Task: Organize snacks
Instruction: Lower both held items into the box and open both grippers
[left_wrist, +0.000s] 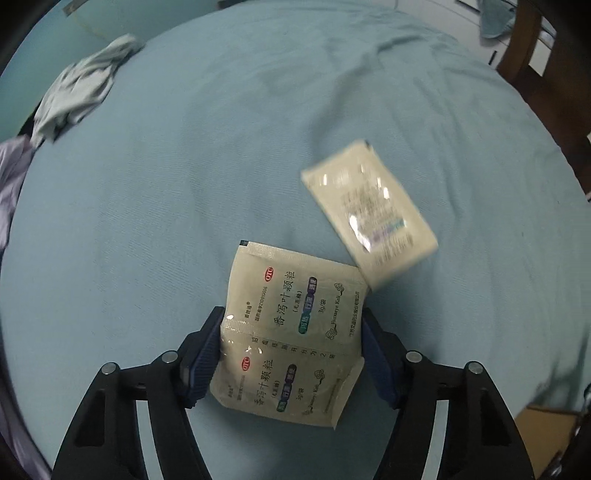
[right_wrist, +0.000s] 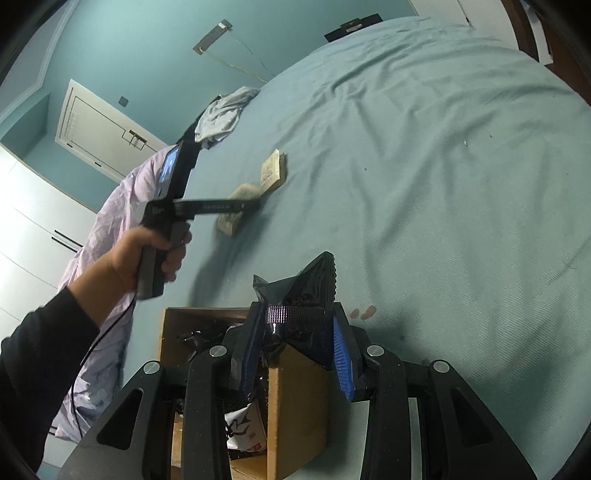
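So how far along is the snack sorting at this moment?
Done: the cardboard box already holds some packets. In hand: the right gripper is shut on a black bag above the box; the left gripper brackets a joined pair of sachets on the bed, contact unclear. Left: another sachet lies beside them.
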